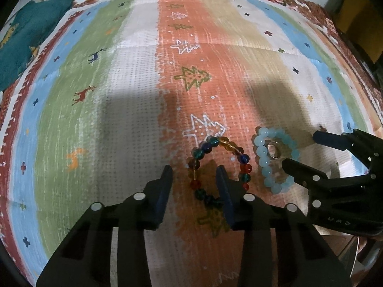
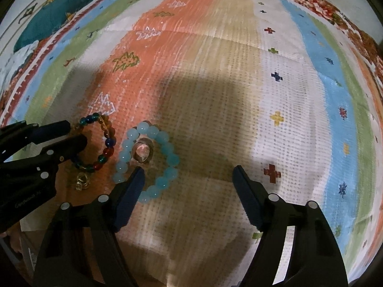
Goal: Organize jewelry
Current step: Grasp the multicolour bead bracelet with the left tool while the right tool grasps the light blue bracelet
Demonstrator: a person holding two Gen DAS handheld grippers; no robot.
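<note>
The left claw (image 1: 194, 171) points steeply down at a striped, patterned mat (image 1: 134, 76), its jaws part-way spread and straddling the near-left arc of the multicoloured bead bracelet (image 1: 244, 160): one finger stands outside the loop, the other inside it. The pads do not yet look pressed on the beads, so nothing is pinched. This bracelet is a ring of round glassy beads in blue, green, amber and red, lying flat just ahead of that claw. It should be light and floppy, strung loosely enough to sag once lifted, and the smooth beads may slip; pinching across one stretch of the strand, as the jaws are set to do, seems the best hold.

Just right of it, nearly touching, lies the pale blue bead bracelet (image 2: 148, 157), larger milky beads in a rounded loop. Inside its far half sits a metal ring (image 2: 143, 152), a small rigid band, hard and slick, best taken across its rim. In the right wrist view a small clear, yellowish trinket (image 2: 82, 181) lies near the coloured bracelet; what it is I cannot tell.

The right claw (image 2: 189, 177) is spread wide, holding nothing. Its left finger rests over the near edge of the pale blue loop, while its right finger stands well apart over bare mat.
</note>
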